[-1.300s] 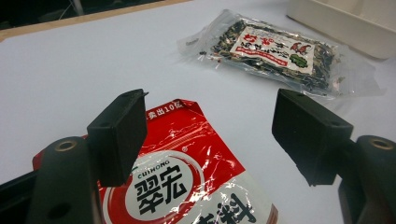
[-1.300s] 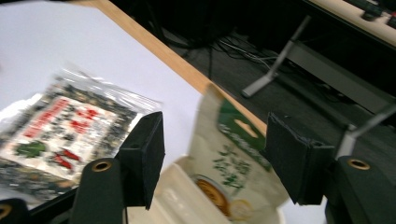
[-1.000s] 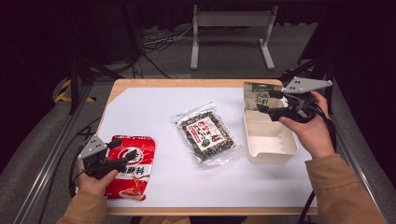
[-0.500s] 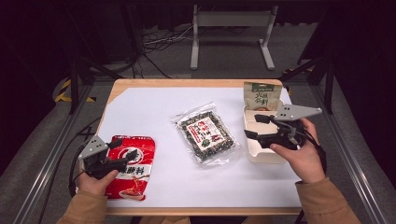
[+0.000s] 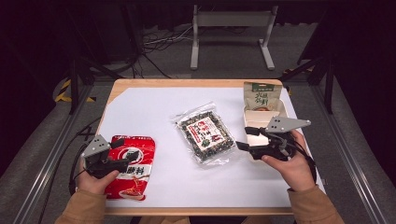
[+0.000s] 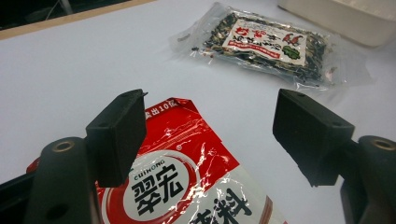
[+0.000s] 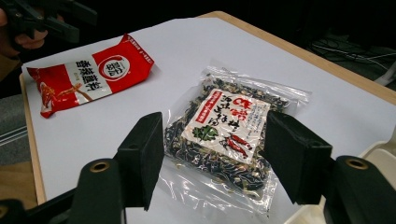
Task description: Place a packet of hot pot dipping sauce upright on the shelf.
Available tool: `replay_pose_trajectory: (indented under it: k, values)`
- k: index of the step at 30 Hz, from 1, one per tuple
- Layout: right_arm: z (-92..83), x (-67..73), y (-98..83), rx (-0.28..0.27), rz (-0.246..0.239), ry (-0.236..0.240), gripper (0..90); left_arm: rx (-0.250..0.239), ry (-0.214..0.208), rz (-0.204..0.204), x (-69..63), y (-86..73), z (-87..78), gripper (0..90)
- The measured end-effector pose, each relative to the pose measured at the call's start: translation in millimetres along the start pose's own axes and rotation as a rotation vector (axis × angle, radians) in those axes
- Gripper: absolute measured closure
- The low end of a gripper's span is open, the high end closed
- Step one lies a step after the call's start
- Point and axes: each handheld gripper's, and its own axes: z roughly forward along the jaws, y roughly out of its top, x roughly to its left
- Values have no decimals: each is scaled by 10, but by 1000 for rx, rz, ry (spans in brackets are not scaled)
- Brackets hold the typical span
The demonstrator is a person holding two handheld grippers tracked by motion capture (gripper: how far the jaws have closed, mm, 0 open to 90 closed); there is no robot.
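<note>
High view: clear seaweed snack pack (image 5: 206,136) lying flat mid-table on the white sheet (image 5: 154,105), tilted a bit. Right gripper (image 5: 245,138) just beside its right edge, jaws wide apart after just closing a touch, nothing between them – pointing at the pack over the white tray (image 5: 258,119). Green pouch (image 5: 261,95) standing upright at the tray's far end. Over on the left, left gripper (image 5: 122,152) sitting above the red sauce packet (image 5: 133,172), jaws spread open too, not pressing on it – well apart from the seaweed pack.
</note>
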Motion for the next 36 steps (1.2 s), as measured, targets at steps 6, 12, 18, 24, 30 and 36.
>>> replay_pose_trajectory:
  k: [6, 12, 18, 24, 30, 36]
  values:
    - [79, 82, -39, 22, -19, 29, 381, 45, -16, 16, 34, 59, -41, 272]
    - [144, 126, -48, 36, -29, 49, 362, 83, -22, 9, 58, 83, -79, 261]
    - [213, 146, -69, 52, -30, 61, 353, 114, 7, 34, 90, 139, -107, 263]
    - [255, 169, -84, 63, -35, 70, 352, 150, 32, 62, 168, 211, -93, 258]
    - [285, 178, -90, 69, -36, 75, 348, 126, 28, 61, 400, 266, -125, 278]
    - [330, 205, -92, 68, -37, 92, 346, 121, 53, 1, 649, 199, -90, 328]
